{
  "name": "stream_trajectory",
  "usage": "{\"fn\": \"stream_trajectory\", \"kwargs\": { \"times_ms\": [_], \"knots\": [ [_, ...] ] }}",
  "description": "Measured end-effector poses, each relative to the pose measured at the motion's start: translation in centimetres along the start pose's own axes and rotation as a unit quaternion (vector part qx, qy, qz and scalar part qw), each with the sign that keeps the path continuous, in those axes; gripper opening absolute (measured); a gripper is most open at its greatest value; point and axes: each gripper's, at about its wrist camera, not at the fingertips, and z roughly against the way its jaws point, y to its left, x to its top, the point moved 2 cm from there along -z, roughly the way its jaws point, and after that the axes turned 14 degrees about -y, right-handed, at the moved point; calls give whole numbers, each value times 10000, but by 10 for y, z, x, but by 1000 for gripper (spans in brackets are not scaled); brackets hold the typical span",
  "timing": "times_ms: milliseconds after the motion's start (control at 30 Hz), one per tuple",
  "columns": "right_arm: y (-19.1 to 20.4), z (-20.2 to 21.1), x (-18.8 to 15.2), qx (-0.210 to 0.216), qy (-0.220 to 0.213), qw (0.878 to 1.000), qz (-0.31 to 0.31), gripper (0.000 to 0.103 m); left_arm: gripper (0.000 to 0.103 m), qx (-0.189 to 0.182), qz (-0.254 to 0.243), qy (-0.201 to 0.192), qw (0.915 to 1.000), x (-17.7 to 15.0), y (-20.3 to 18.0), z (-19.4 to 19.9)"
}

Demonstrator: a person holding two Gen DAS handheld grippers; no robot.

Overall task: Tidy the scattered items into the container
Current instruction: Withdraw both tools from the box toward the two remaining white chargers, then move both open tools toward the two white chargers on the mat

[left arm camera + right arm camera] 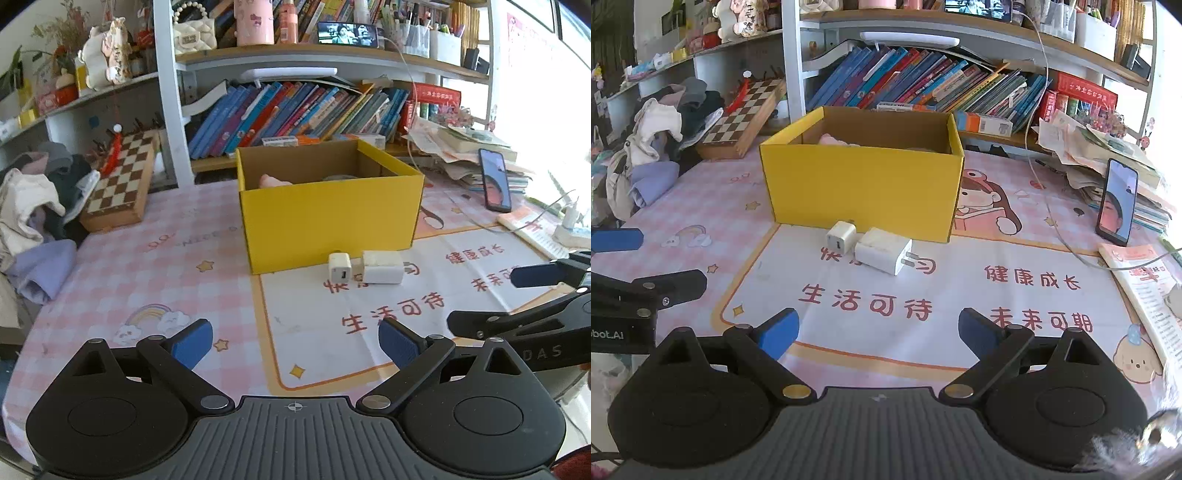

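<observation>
A yellow cardboard box [328, 221] [862, 188] stands open on the table; a pink item [271, 181] [831, 139] shows inside it. Two white chargers lie side by side just in front of the box: a small cube charger [339, 268] [841, 237] and a larger plug charger [382, 267] [882, 251] with two prongs. My left gripper [295, 343] is open and empty, short of the chargers. My right gripper [878, 330] is open and empty, also short of them. In the left wrist view the right gripper shows at the right edge [484, 299].
A chessboard box [122, 184] and a heap of clothes [33, 221] sit at the left. A phone [496, 181] [1117, 203] leans on stacked papers at the right, with a cable and a booklet [1141, 291] nearby. Bookshelves stand behind the box.
</observation>
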Motion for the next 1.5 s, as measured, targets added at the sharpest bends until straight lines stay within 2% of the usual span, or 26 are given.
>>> {"fn": "stream_trajectory", "kwargs": {
  "times_ms": [1133,1500],
  "knots": [
    [2,-18,5,52,141,9999,77,94,99,115,94,270,9995,0,9,-20],
    [3,-28,7,104,211,9996,146,94,99,20,110,427,9990,-5,7,-30]
  ]
}}
